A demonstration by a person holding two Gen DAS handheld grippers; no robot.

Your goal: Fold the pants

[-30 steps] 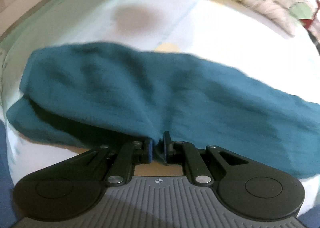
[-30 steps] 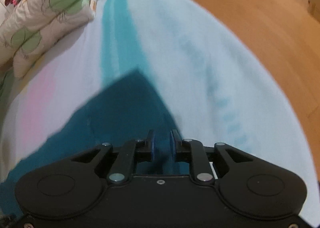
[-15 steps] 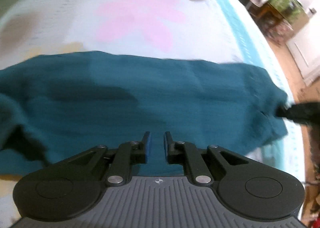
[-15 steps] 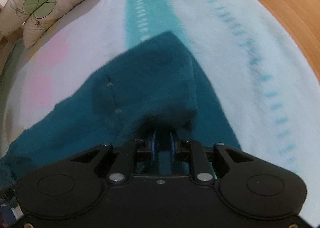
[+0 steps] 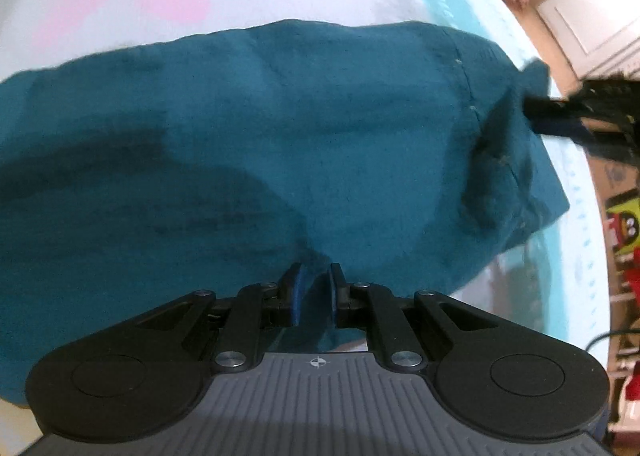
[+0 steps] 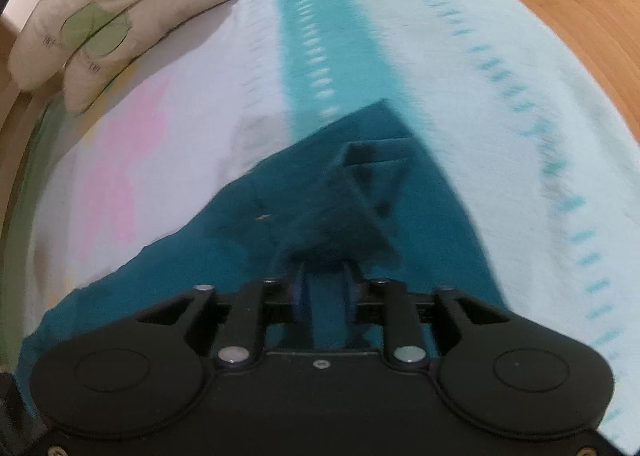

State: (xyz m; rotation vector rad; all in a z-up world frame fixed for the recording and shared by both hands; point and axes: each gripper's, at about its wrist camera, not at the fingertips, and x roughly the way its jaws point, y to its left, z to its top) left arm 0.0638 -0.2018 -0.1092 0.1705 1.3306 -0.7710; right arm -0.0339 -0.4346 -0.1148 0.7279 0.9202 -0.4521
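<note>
So the teal pants [image 5: 280,128] are lying on the bed sheet [image 6: 460,56], long axis running side to side across my left wrist view. My left gripper [image 5: 315,288] sits at the near long edge, roughly mid-length, pinched tight on a fold of that fabric. My right gripper [image 6: 323,288] is at the far right end of the pants; its jaws are opening, with cloth between them but the pads looking clear of it. From the left camera I can see it poking in at the corner [image 5: 560,116]. I reckon whatever fold comes next hinges on the left hand, since only it has a hold.
</note>
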